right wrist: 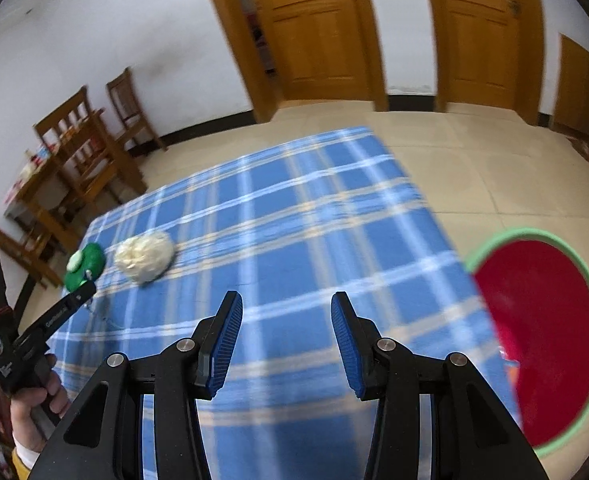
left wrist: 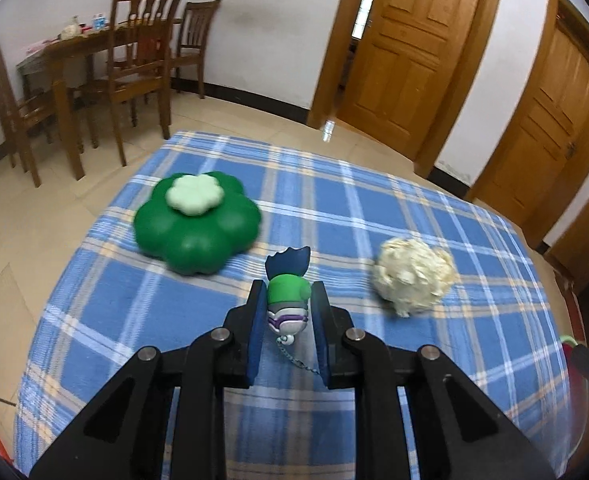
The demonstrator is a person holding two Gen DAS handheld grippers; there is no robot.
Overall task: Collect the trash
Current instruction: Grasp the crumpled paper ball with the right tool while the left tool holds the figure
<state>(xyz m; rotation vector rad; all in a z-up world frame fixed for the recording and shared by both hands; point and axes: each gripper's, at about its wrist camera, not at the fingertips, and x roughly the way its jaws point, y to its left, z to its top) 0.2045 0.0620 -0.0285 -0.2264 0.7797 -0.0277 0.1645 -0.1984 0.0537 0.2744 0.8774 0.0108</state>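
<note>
**Left gripper clamped on toy; right gripper empty**

Toy: small figure, green body, dark blue crest, grey-and-purple base with a thin chain trailing back between the fingers. It sits between the pads of the left gripper, which are closed against its sides. Crest points forward, away from the camera, past the fingertips.

Paper wad: cream, crumpled, on the cloth ahead and to the right of the left jaws, apart from them. In the right wrist view the wad lies far ahead-left of the right jaws.

Green flower-shaped box with a pale flower lid: ahead-left of the left jaws, on the cloth, well apart from the wad. Both are blurred.

Right gripper: jaws parted about halfway, nothing between the pads; only blue plaid cloth shows under the gap.

Bin: red inside, light green rim, on the floor off the cloth's edge, to the right of the right jaws.

A hand holds the left gripper's handle at the far left of the right wrist view.

Background: wooden chairs, table, two wooden doors.
</note>
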